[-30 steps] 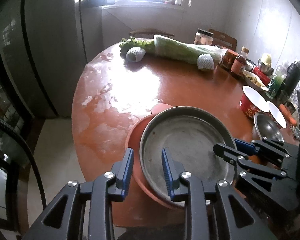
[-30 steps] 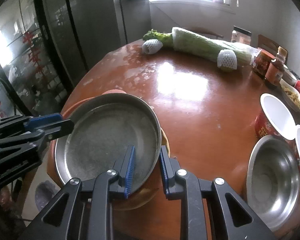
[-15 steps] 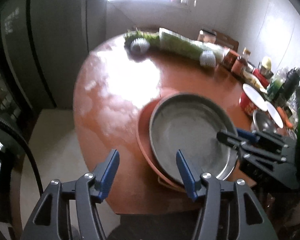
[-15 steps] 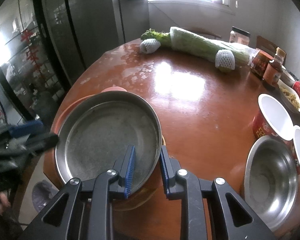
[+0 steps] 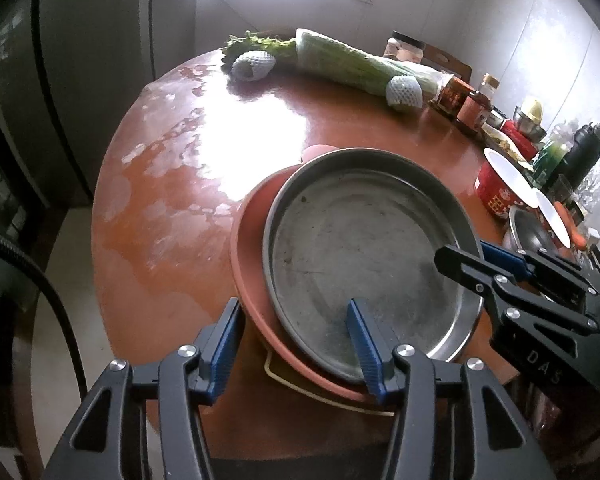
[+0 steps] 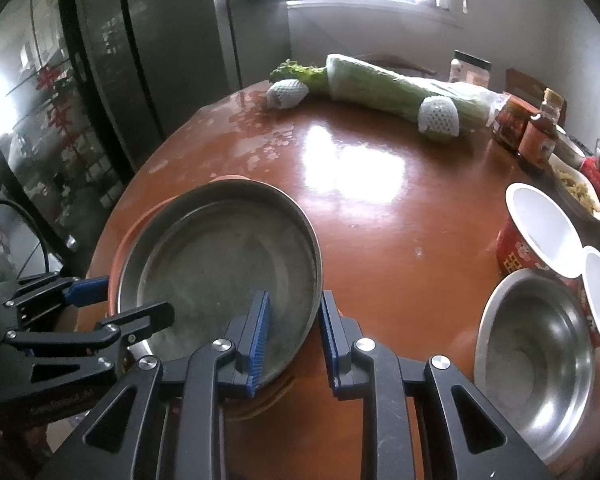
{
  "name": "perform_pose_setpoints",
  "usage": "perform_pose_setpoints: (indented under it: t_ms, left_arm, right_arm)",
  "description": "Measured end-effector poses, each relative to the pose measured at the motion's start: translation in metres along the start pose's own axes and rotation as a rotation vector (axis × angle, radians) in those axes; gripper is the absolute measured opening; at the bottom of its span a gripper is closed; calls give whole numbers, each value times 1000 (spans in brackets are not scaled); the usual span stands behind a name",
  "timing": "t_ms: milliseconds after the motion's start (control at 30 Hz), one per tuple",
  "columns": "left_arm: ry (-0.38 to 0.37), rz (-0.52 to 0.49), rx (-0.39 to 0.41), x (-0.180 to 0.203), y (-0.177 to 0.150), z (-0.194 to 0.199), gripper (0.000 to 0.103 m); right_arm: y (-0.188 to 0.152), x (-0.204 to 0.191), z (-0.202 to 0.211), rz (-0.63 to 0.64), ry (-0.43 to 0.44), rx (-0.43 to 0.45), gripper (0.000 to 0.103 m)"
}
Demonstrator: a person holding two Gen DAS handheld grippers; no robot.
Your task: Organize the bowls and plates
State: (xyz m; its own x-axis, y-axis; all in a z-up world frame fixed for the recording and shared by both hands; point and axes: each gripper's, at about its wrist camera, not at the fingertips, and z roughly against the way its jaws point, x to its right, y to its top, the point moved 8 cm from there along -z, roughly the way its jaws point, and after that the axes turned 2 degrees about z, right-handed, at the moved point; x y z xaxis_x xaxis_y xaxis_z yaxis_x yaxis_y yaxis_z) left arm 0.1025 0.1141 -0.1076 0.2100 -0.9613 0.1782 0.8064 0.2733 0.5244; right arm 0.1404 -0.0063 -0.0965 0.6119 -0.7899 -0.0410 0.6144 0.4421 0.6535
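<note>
Two grippers work one stack at the lower centre of both views: a metal pan sits on an orange plate, with a pale thin edge, perhaps a tray, showing under them at the near edge of the desk.

Since a second ago the left gripper has changed most. Then its jaws were narrow at the pan's near rim; they have just opened and then begun closing again, and the gripper has dropped lower. Now they stand moderately wide, one pad outside the plate's left edge and the other over the pan floor, so both rims lie between them. Neither pad looks pressed on anything yet.

The right gripper has not shifted: its jaws are narrow, clamped on the pan's rim at the lower right of the pan in its own view.

My reading is that the left side has let go of the pan alone and is re-gripping to take in the plate too, so the stack can move as one. A steel bowl and two white-lined cups wait at the right.
</note>
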Motion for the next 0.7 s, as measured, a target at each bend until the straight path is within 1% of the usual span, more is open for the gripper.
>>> perform_pose_setpoints:
  t_ms: [533, 700]
  left_arm:
    - [-23, -52, -12, 31, 39, -35, 53]
    - [-30, -62, -15, 36, 51, -44, 53]
  right_arm:
    - [16, 44, -13, -74, -63, 23, 27]
    - [19, 55, -16, -94, -70, 28, 27]
